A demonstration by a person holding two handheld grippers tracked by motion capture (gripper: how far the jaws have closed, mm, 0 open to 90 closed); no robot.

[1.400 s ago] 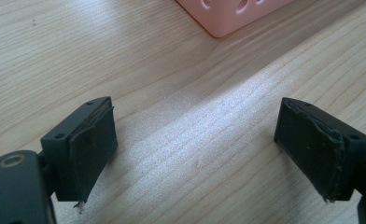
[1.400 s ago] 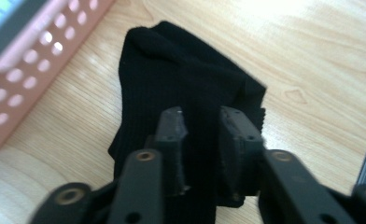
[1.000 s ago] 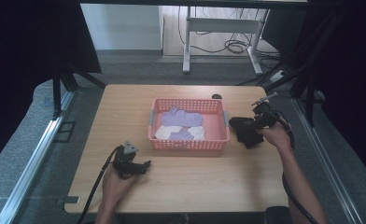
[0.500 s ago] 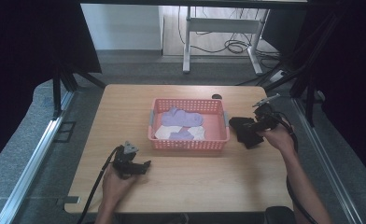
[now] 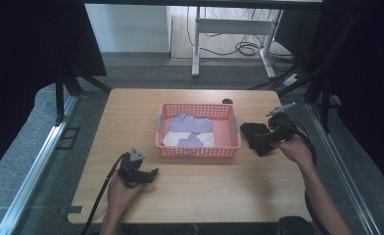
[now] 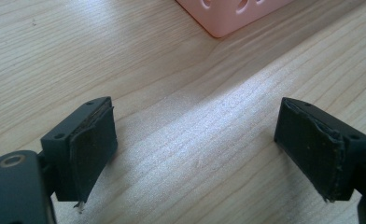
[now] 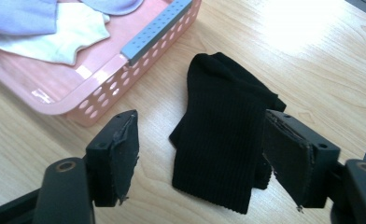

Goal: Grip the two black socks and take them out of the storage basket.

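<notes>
The folded black ribbed sock lies on the table just beside the pink perforated plastic basket. The right gripper, jaws wide and empty, straddles it. Risk: pinching one layer only, so the fold opens. The left gripper is likewise wide and empty.

Pink basket running off frame top, beyond left gripper's jaws. Black sock's right edge hiding behind right-hand jaw. Basket clothes getting cropped at top-left edge.

A lab: black curtains, metal frame rails, floor cables.
</notes>
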